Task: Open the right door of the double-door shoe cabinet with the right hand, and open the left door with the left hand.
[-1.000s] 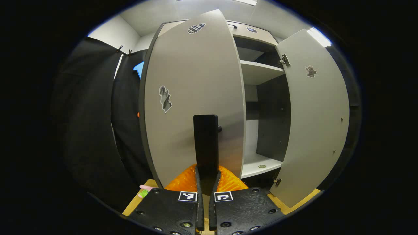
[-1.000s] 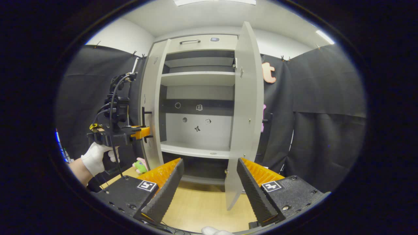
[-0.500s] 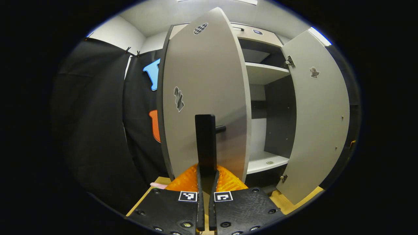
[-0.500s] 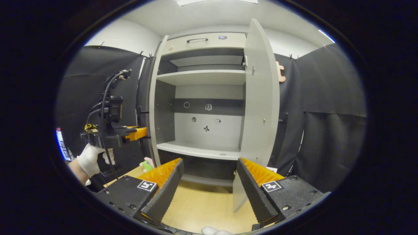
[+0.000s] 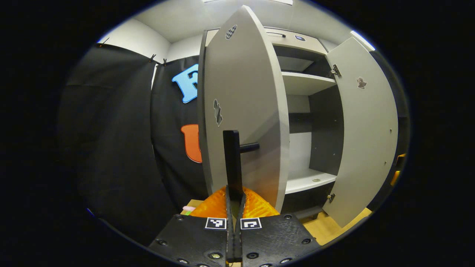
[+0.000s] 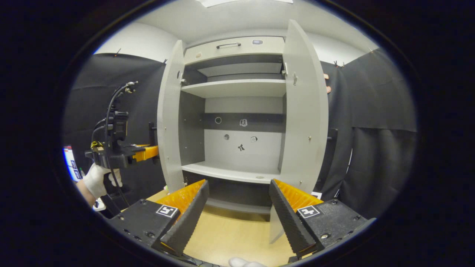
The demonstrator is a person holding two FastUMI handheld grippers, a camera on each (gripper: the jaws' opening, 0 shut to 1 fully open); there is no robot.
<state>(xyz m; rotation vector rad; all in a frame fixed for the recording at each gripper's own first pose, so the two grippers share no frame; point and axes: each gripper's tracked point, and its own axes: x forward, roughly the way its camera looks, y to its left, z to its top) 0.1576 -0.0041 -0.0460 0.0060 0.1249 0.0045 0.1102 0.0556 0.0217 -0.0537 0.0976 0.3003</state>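
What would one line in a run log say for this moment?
left tool: shut on left door handle | right tool: open, holding nothing | left door: open | right door: open | shelves: bare

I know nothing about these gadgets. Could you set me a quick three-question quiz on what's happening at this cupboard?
1. True or false: the right gripper grips the right door.
2. What is the left gripper shut on? A) the shelf B) the left door's handle C) a cable
3. How many doors stand open?

Key: 1. False, its jaws are apart and hold nothing. 2. B. 3. Two.
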